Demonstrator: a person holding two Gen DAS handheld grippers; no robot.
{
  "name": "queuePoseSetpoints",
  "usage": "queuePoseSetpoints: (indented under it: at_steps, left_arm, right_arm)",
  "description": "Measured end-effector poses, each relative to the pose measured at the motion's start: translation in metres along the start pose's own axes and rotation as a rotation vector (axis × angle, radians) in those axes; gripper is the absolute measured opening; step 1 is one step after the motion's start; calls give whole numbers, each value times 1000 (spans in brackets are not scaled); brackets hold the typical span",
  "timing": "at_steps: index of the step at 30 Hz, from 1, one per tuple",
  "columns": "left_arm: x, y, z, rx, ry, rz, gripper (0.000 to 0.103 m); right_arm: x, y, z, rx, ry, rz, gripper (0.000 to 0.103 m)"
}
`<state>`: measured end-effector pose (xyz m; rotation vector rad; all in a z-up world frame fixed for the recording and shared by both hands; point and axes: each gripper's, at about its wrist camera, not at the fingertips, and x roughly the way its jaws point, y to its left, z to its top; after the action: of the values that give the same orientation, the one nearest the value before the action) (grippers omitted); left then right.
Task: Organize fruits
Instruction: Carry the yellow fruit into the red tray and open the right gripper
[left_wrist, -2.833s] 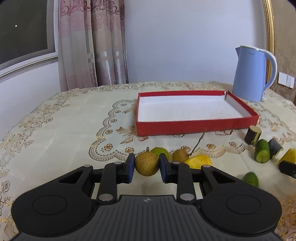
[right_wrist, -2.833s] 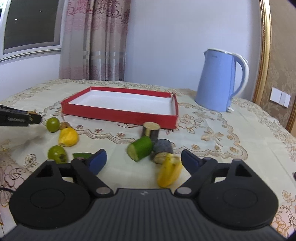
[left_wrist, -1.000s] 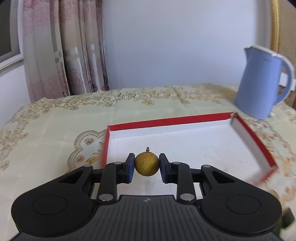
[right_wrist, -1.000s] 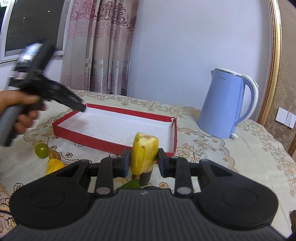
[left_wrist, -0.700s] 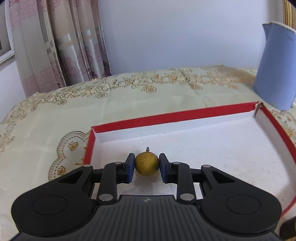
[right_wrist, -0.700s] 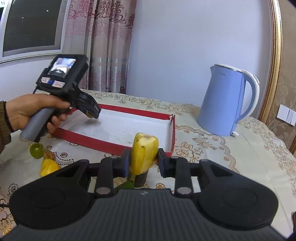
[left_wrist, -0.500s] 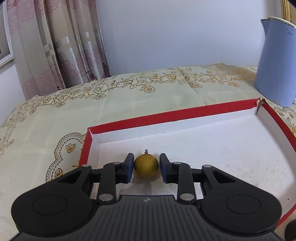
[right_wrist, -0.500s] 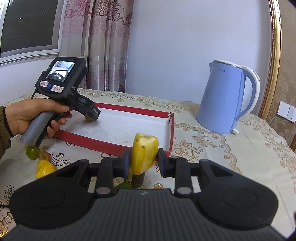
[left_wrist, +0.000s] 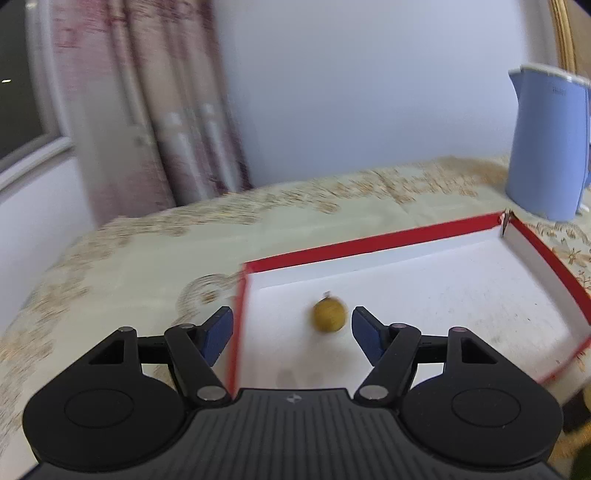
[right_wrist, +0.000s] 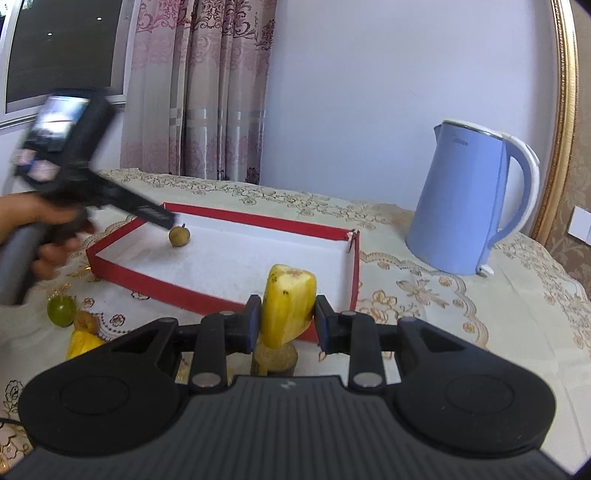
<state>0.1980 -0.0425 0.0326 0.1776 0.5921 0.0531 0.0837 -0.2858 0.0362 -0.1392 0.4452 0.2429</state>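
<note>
Left gripper (left_wrist: 291, 334) jaws just opening, spread wide; round brown fruit (left_wrist: 329, 315) free between them, resting in far-left corner of red tray (left_wrist: 373, 242). Best withdraw straight back, no nudging. Right gripper (right_wrist: 284, 323) pinching yellow fruit chunk (right_wrist: 289, 302) near tray's front wall; lift over rim next.

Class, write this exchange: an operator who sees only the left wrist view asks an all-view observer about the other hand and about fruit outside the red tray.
Operator: What is my other hand doing?
Observer: The right tongs are shut on a yellow fruit piece.
Operator: Any fruit outside the red tray?
Observer: A round green fruit lies on the tablecloth, off the tray's left corner.
</note>
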Motion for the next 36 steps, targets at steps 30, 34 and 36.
queuePoseSetpoints:
  at_steps: [30,34,36]
  left_arm:
    - [-108,50,-117,-129,-18,27,89]
    - [-107,52,-118,-138,-22,16,89]
    - [-106,52,-118,-134,-21,14,89]
  right_arm:
    - [169,-28,60,-30,198,30,29]
    - [178,-29,57,-29,219,20,29]
    - [180,-29,57,-27,223,17,29]
